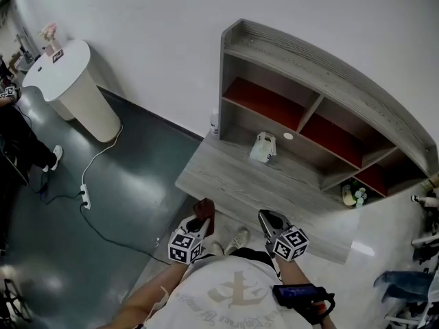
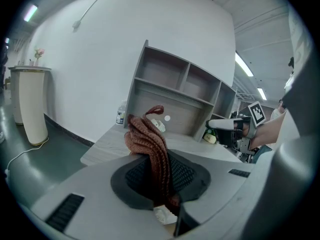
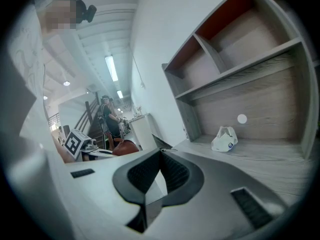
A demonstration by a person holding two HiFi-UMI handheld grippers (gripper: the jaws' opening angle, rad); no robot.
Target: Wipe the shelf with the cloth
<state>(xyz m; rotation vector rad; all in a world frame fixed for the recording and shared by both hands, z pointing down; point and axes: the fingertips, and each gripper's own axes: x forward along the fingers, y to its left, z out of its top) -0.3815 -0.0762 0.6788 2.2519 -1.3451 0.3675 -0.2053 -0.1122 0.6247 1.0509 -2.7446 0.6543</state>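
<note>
- One reddish-brown knitted cloth is pinched in the left gripper — its jaws are clamped on it, and folds bunch up past the tips.
- Cloth and gripper sit at the near edge of the shelf's grey counter.
- Right gripper is beside it — jaws pressed together, nothing between.
- Small white bag rests further back on the counter.

I'm in a bare lab-like room, white wall across the top, glossy grey floor lower left, trailing power strip, tagged white pedestal upper left.
</note>
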